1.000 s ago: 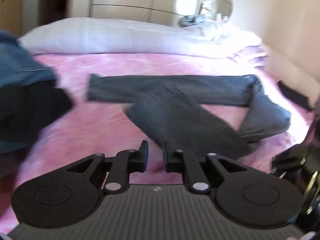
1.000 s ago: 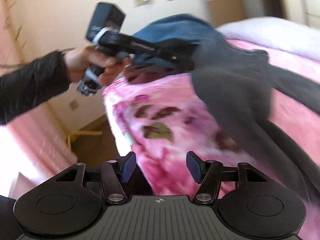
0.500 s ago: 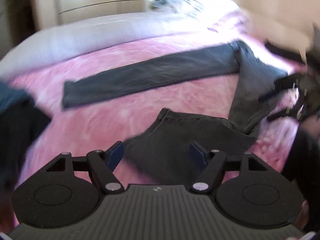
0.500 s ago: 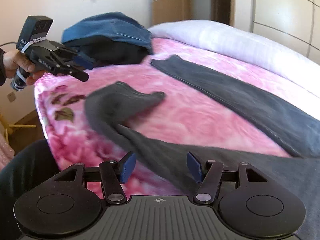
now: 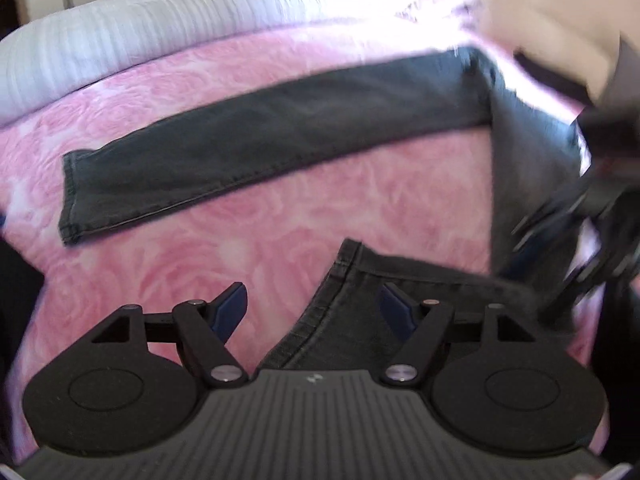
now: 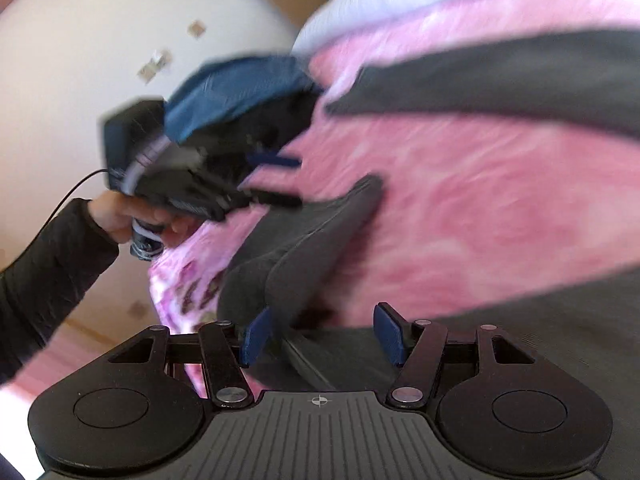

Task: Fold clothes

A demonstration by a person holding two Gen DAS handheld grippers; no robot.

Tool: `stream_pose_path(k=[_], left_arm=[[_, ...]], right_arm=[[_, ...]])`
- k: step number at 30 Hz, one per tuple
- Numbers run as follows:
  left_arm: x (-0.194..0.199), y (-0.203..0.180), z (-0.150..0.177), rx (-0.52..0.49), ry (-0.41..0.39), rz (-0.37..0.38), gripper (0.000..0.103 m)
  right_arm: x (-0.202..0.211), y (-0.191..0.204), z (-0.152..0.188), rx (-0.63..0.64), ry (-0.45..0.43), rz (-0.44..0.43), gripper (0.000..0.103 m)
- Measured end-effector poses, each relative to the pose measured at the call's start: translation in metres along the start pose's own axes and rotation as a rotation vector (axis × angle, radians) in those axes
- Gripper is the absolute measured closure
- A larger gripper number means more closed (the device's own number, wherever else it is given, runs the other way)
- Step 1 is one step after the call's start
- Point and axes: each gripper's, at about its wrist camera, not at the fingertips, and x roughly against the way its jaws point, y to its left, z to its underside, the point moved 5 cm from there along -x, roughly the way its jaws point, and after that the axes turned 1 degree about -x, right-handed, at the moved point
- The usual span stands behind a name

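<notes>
Dark grey jeans (image 5: 280, 140) lie on a pink rose-patterned bedspread (image 5: 192, 264). One leg stretches straight across the bed from left to right. The other leg bends back toward me, and its hem (image 5: 348, 276) lies between the open fingers of my left gripper (image 5: 312, 312), touching neither pad. My right gripper (image 6: 322, 334) is open too, low over the waist end of the jeans (image 6: 520, 360). Seen from the right wrist, the left gripper (image 6: 288, 180) hovers just above the near hem (image 6: 344, 208). The right gripper (image 5: 524, 248) is a blur at the left wrist view's right edge.
A blue garment (image 6: 240, 88) sits on a dark one at the bed's far corner. White bedding (image 5: 160, 28) lies along the head of the bed. A hand (image 6: 120, 216) in a black sleeve (image 6: 48, 272) holds the left gripper. The bed edge drops off behind that gripper.
My left gripper went from nearly shut to open, and the near leg now lies flat on the bed. It has come down close over that hem. The right gripper dropped toward the waist end.
</notes>
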Motion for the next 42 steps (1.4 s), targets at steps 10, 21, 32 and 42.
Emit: stream_pose_path(k=[10,21,32,42], left_arm=[[0.104,0.002,0.051,0.173,-0.097,-0.106,0.032],[0.137,-0.055,0.146,0.441,-0.109,-0.024,0.031],[0.095,-0.114,0.163,0.260,0.054,-0.067,0.029],[0.098,-0.121,0.182,0.272,0.064,-0.144,0.030]], right_arm=[[-0.029,0.083,0.104,0.731,0.127,0.226,0.102],[-0.031,0.146,0.181,1.217,0.172,0.427,0.094],[0.009,0.140,0.160,1.020,0.073,0.450,0.062],[0.057,0.115,0.120,0.965,-0.020,0.607,0.038]])
